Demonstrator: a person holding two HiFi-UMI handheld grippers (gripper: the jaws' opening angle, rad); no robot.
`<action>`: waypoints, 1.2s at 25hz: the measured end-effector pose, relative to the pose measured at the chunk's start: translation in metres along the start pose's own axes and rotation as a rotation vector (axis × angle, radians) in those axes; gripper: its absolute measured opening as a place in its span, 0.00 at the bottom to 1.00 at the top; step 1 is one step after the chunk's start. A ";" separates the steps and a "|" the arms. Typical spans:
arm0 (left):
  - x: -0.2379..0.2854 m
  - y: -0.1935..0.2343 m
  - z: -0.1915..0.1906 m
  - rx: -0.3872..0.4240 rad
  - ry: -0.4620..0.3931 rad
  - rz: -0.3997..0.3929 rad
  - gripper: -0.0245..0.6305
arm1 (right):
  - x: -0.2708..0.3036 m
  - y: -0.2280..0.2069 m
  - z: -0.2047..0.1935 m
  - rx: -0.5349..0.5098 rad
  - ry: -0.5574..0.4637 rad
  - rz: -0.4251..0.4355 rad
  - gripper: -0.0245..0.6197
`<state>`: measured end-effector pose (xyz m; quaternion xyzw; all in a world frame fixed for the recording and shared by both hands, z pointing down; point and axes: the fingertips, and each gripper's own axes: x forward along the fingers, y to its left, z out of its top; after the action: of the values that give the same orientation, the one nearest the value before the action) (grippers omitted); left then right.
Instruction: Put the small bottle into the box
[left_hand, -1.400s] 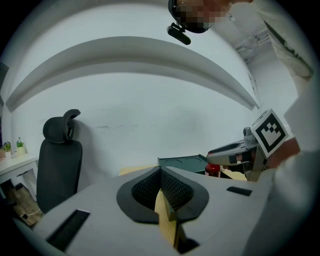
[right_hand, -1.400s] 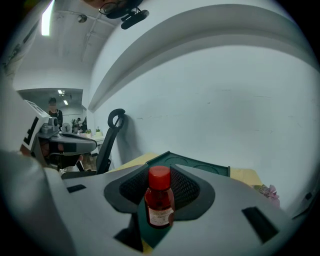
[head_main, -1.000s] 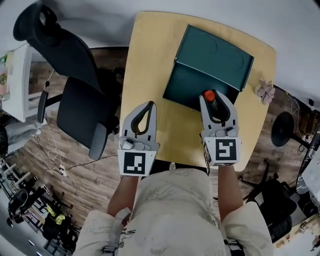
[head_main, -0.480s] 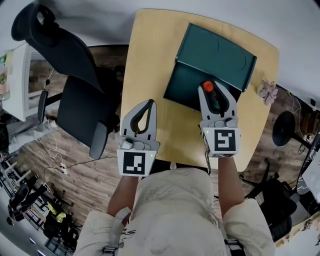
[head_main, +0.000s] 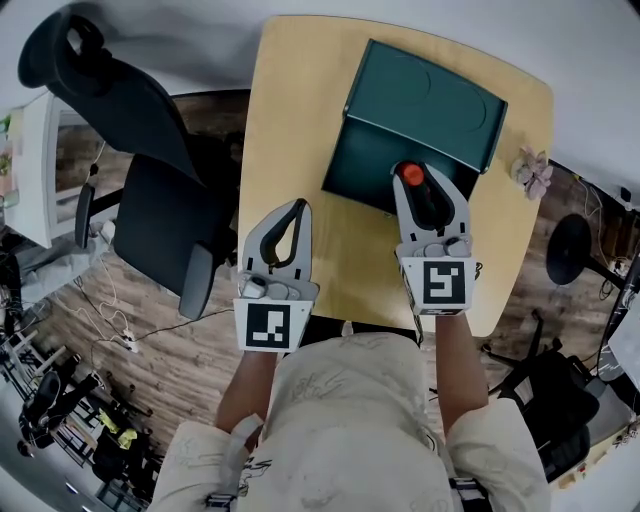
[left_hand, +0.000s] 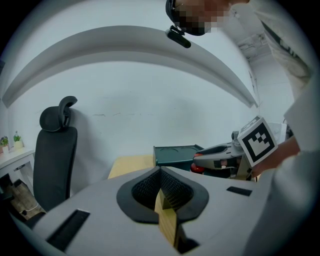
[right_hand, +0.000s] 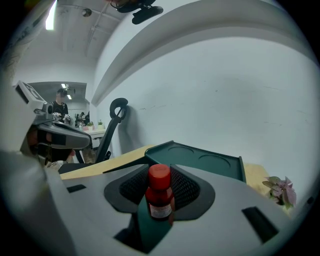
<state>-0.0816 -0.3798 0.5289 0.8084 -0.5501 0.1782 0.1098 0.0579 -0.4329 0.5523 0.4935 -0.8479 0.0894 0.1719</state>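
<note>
Plenty of bare room across the left half of the pale wooden table (head_main: 290, 110). Far right on it, dark green plastic box (head_main: 425, 95), lid tipped back. Over its near rim, right gripper (head_main: 426, 188) clamped on the small red-capped bottle (right_hand: 160, 194). At the near left edge, left gripper (head_main: 296, 210), jaws together, empty.

Small bottle (right_hand: 160, 199), red-capped, is held upright btwn jaws of right gripper (right_hand: 160, 175), w/ green box (right_hand: 207, 162) seen just beyond on table (right_hand: 103, 164).
</note>
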 end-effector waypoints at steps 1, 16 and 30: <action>-0.001 -0.001 -0.001 0.001 0.004 -0.004 0.05 | -0.002 0.001 -0.001 -0.005 0.002 0.002 0.26; -0.002 -0.004 -0.006 -0.001 0.005 -0.011 0.05 | -0.007 0.005 -0.008 -0.016 -0.006 0.000 0.26; -0.004 -0.003 -0.001 0.005 -0.008 -0.004 0.05 | -0.007 0.005 -0.007 -0.025 -0.009 -0.005 0.26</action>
<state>-0.0803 -0.3748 0.5286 0.8104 -0.5487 0.1760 0.1056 0.0583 -0.4222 0.5556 0.4937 -0.8486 0.0761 0.1743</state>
